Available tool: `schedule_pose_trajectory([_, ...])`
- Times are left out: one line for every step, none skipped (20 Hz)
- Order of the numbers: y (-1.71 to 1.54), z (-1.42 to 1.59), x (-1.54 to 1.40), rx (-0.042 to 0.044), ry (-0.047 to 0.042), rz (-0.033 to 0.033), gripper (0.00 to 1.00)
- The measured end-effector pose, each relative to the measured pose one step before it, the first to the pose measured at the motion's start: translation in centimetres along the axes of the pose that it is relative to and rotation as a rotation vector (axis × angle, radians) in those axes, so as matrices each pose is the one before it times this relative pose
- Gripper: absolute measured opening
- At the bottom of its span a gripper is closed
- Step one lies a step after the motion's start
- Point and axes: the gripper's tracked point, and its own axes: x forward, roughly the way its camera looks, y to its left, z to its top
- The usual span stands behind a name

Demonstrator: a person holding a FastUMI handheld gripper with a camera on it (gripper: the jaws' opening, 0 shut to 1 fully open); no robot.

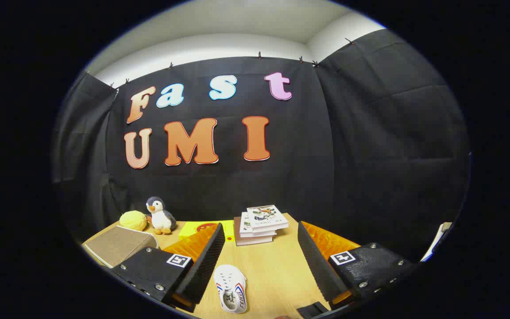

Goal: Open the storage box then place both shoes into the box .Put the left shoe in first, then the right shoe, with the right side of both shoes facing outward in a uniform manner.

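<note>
A small white shoe point(231, 289) with red and blue stripes lies on the wooden table point(272, 270), low between my fingers and nearer the left one. My gripper point(261, 235) hangs above the table, open, with nothing between its fingers. The left finger point(206, 261) and the right finger point(319, 261) stand wide apart. A brown, flat-lidded storage box point(120, 245) sits to the left of the left finger, lid down.
A stack of books point(259, 223) lies beyond the fingers at the table's far edge. A toy penguin point(161, 215) and a yellow plush point(133, 220) stand far left by the black cloth wall. A yellow flat item point(202, 228) lies behind the left finger.
</note>
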Motion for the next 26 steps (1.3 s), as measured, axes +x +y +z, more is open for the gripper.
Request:
schedule_pose_trajectory([0.558, -0.047, -0.028, -0.00074, 0.00389, 0.00838, 0.98])
schedule_pose_trajectory([0.574, -0.151, 0.029, -0.00427, 0.0035, 0.01468, 0.98])
schedule_pose_trajectory([0.629, -0.274, 0.099, -0.00847, 0.00896, 0.01294, 0.98])
schedule_pose_trajectory([0.304, -0.287, 0.222, -0.01049, 0.00901, 0.00533, 0.98])
schedule_pose_trajectory([0.267, -0.122, 0.163, -0.0078, 0.00407, 0.00036, 0.98])
schedule_pose_trajectory([0.374, -0.001, 0.216, -0.00537, 0.00306, 0.00538, 0.98])
schedule_pose_trajectory([0.623, -0.118, 0.125, -0.00161, 0.00468, 0.01124, 0.98])
schedule_pose_trajectory([0.565, -0.157, 0.174, -0.00039, 0.00488, 0.01323, 0.98])
schedule_pose_trajectory([0.537, -0.122, 0.247, -0.0008, 0.0055, 0.01308, 0.98])
schedule_pose_trajectory([0.288, -0.159, 0.246, -0.0012, 0.00466, 0.00969, 0.98])
schedule_pose_trajectory([0.268, -0.013, 0.163, -0.00089, 0.00237, 0.00799, 0.98])
schedule_pose_trajectory([0.192, -0.052, 0.233, 0.00007, 0.00242, 0.00633, 0.98])
schedule_pose_trajectory([0.106, -0.05, 0.142, 0.00279, 0.00353, 0.00522, 0.98])
schedule_pose_trajectory([0.122, -0.105, 0.098, 0.0065, 0.00495, 0.00756, 0.98])
schedule_pose_trajectory([0.297, -0.138, 0.086, 0.00917, 0.00714, 0.01084, 0.98])
schedule_pose_trajectory([0.282, -0.232, 0.029, 0.00958, 0.00571, 0.01407, 0.98])
schedule_pose_trajectory([0.34, -0.255, 0.059, 0.00797, 0.00619, 0.01366, 0.98])
schedule_pose_trajectory([0.248, -0.4, 0.109, 0.00755, 0.01056, 0.01462, 0.98])
schedule_pose_trajectory([0.378, -0.559, 0.06, 0.01199, 0.0164, 0.01748, 0.98])
schedule_pose_trajectory([0.668, -0.633, 0.024, 0.02584, 0.01819, 0.03008, 0.98])
schedule_pose_trajectory([0.872, -0.57, 0.079, 0.03646, 0.02115, 0.03384, 0.98])
schedule_pose_trajectory([0.541, -0.725, 0.168, 0.0397, 0.02473, 0.02945, 0.98])
schedule_pose_trajectory([0.452, -0.798, 0.281, 0.04028, 0.02853, 0.02364, 0.98])
schedule_pose_trajectory([0.459, -0.944, 0.368, 0.04348, 0.03081, 0.02832, 0.98])
schedule_pose_trajectory([0.684, -0.865, 0.391, 0.05349, 0.03244, 0.03527, 0.98])
schedule_pose_trajectory([0.873, -0.914, 0.397, 0.0624, 0.03529, 0.04081, 0.98])
